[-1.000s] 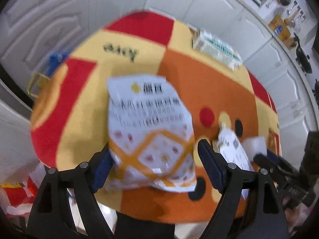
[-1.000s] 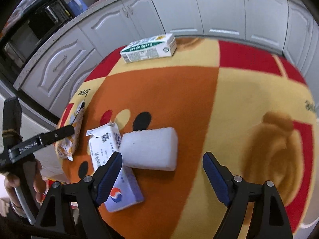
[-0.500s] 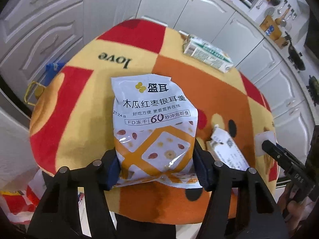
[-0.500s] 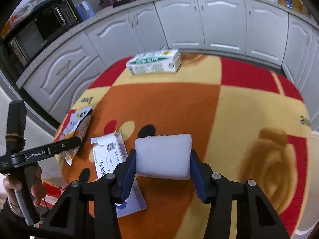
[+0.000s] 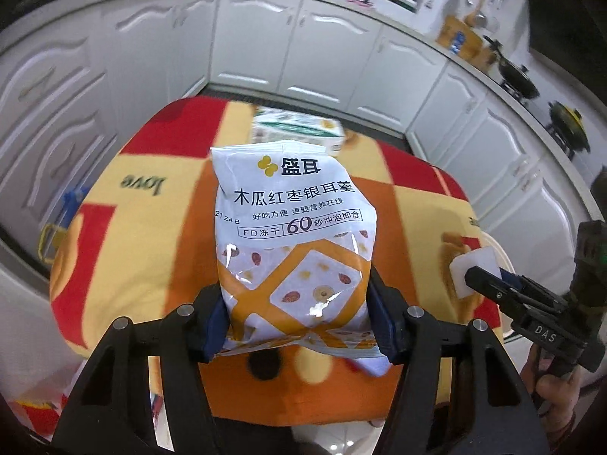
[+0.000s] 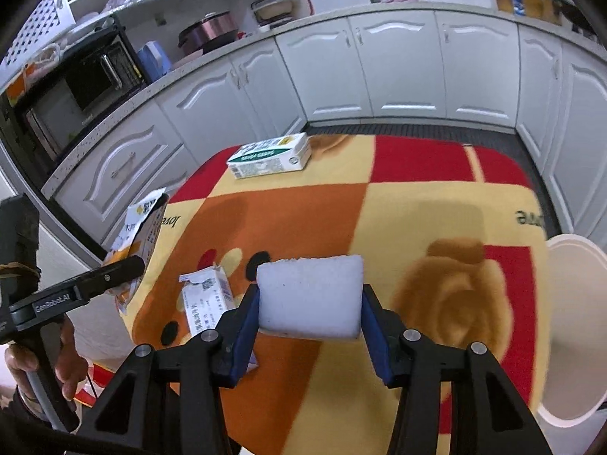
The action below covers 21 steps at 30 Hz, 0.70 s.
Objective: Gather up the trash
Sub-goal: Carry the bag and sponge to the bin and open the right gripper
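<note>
Both tongs are loaded. Our left gripper (image 5: pixel 297 326) is clamped on the lower part of a snack bag (image 5: pixel 292 235), which stands up from the jaws with its long axis running away from the camera. Our right gripper (image 6: pixel 309 324) pinches a white foam block (image 6: pixel 309 295) by its short ends, long axis crosswise between the blue pads (image 6: pixel 246 322). Both items look lifted off the table (image 6: pixel 436 208), though we can't be sure of the clearance.

Key relation for the next move: the white bin (image 6: pixel 573 322) sits just off the table's right edge, low and to the right of the right gripper. We judge the right hand much nearer, so the foam should drop first; the left has to cross the whole table to reach it. In the left view only a sliver of the bin's rim (image 5: pixel 497 246) shows, behind the foam block.

Still on the table: a flattened paper carton (image 6: pixel 206 303) just left of the right gripper, and a green-and-white milk carton (image 6: pixel 271 155) lying on its side at the far edge.

Readable text:
- bag: "盛耳", "木瓜红枣银耳羹", "FD冻干 60秒冲泡即食"
- tablecloth: "love", twice
- left gripper body: "GenRobot.AI"
- right gripper body: "DAS"
- flattened carton print too small to read
</note>
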Motion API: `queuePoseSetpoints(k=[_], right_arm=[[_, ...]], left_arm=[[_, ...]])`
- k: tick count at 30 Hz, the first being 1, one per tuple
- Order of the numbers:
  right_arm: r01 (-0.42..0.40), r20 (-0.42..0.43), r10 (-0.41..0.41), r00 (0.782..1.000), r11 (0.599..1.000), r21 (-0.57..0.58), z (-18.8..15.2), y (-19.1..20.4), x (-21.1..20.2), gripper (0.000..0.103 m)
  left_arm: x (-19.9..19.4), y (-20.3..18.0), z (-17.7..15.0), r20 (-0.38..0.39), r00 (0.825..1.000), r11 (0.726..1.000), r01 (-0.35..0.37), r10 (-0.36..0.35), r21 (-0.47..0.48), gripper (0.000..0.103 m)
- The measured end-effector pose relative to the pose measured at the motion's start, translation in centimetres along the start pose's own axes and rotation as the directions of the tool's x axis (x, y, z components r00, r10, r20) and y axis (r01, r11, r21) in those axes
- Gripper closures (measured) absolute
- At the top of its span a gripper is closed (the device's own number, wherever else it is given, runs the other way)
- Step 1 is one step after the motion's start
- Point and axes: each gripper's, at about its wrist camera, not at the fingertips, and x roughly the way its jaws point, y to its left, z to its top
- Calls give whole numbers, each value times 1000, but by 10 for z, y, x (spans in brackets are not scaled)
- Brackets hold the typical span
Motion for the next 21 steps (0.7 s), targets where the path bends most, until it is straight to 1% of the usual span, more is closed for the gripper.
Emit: queuePoseSetpoints(k=[5,9,16,21], right_arm=[[38,27,-38,999,999,33,-5,-22,-19,54],[70,42,-73,996,995,73,-10,-45,-34,54],[130,56,-139,989,982,136,-21,-84,-59,54],[183,61,-197,978,965,187,-30,-115,-76,53]], left_arm=[[4,-33,4,9,1000,998,6,-7,64,42],[9,-65,4,13,1000,991,11,-13,132,42],[22,-115,3,-6,999,974,36,-35,223,42],[32,-157,1,-24,997,955,76,-72,287,42]])
